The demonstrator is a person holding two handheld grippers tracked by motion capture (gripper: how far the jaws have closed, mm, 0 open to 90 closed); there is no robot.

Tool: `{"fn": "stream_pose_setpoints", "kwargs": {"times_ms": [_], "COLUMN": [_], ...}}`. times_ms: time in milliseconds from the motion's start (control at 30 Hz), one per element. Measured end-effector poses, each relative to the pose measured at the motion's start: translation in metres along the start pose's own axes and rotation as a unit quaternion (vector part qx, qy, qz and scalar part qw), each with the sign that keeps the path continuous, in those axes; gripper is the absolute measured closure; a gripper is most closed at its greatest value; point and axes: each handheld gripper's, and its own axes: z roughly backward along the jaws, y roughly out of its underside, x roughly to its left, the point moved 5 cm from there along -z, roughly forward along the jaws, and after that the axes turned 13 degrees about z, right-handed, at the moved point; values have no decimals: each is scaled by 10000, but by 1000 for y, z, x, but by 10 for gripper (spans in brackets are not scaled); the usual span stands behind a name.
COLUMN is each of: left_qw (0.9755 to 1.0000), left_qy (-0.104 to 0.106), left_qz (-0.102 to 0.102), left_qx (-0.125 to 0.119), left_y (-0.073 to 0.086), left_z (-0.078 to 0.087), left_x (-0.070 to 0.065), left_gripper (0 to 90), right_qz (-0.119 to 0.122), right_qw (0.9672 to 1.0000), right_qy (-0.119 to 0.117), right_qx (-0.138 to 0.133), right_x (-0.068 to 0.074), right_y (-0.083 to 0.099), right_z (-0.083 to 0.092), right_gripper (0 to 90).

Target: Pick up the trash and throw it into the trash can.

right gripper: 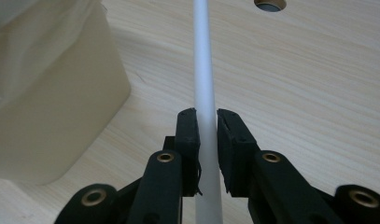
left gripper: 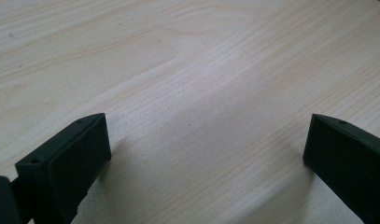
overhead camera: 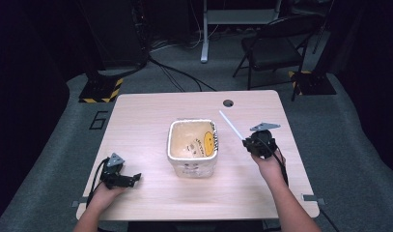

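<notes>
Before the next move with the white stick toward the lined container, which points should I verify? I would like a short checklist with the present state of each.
1. Right gripper shut on the white stick: ok, the jaws press it from both sides.
2. Stick centred between the jaws: ok.
3. Container upright, its opening free: ok, the liner is folded over the rim.
4. Left gripper open and holding nothing: ok.
5. Left gripper away from the container: ok, it rests near the table corner.
6. Firmness of the hold on the stick: cannot tell.
</notes>
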Motion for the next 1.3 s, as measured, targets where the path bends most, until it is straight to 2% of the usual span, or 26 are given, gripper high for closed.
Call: {"fn": "stream_pose_setpoints", "kwargs": {"times_ms": [100, 433, 833, 1100, 1300], "left_qw": [10000, 10000, 10000, 10000, 10000], "left_qy": [0, 0, -4, -5, -5], "left_qz": [0, 1, -5, -6, -3], "left_qx": [1, 1, 2, 1, 1], "left_y": [0, 0, 0, 0, 0], "left_z": [0, 0, 0, 0, 0], "left_x": [0, 0, 0, 0, 0], "left_gripper": [4, 4, 4, 4, 4], "right_qz": [-22, 333, 522, 656, 830], "right_qw": [10000, 9989, 9972, 9953, 9926], "right_qy": [-47, -238, -397, -540, -681], "right_qx": [-30, -226, -369, -463, -568], "right_x": [1, 13, 22, 27, 40], "right_y": [-2, -20, -34, -37, -43], "right_z": [4, 27, 49, 58, 67], "right_gripper": [783, 783, 783, 783, 784]}}
